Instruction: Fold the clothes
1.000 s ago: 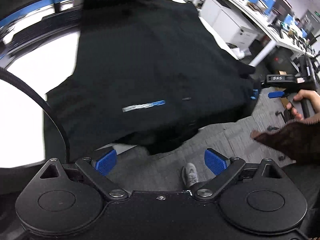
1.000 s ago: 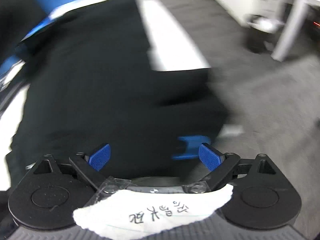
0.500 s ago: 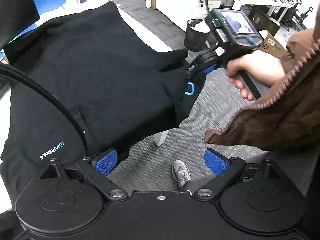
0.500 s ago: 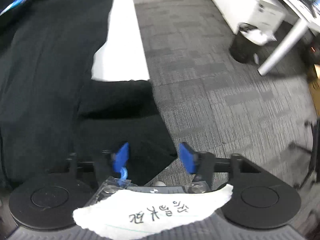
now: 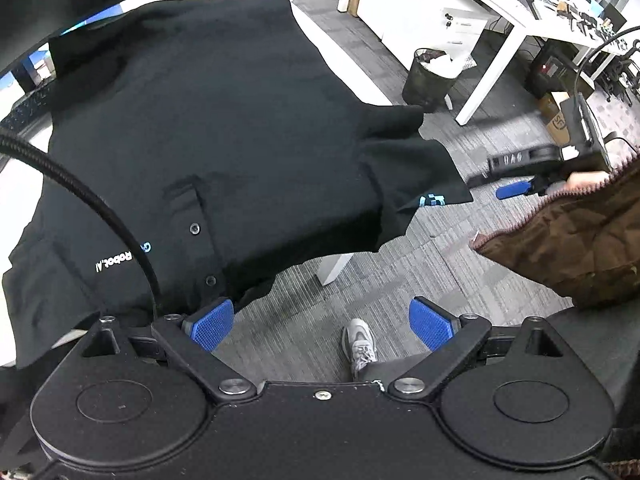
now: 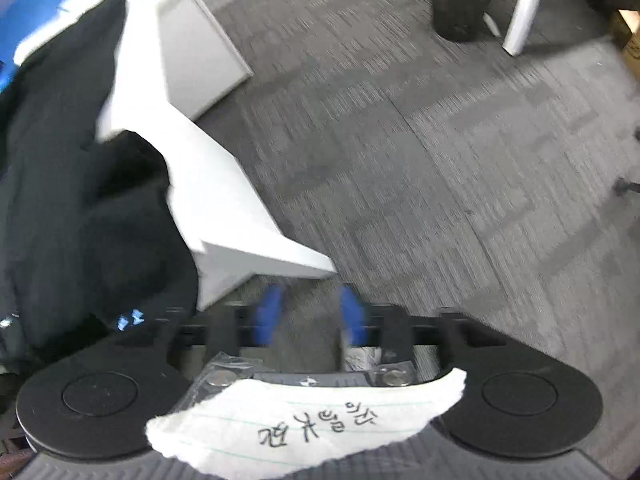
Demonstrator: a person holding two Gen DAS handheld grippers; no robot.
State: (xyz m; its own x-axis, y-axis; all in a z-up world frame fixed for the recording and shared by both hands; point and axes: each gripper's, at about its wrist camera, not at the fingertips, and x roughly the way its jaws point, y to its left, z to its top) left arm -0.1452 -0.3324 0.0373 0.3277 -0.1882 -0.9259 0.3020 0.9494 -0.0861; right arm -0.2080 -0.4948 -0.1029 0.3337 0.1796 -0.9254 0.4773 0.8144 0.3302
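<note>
Right claw (image 6: 310,314), jaws just parting and empty though blurred, hangs beside the counter (image 6: 224,200) corner; the black shirt's sleeve (image 5: 416,176) dangles off that edge to its left, nearer it than the left claw (image 5: 320,322), gaping empty.

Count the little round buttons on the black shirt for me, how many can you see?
2. One button sits on the strip down the front of the black shirt, beside the white lettering. The other is nearer the camera. More may hide under folds.
</note>
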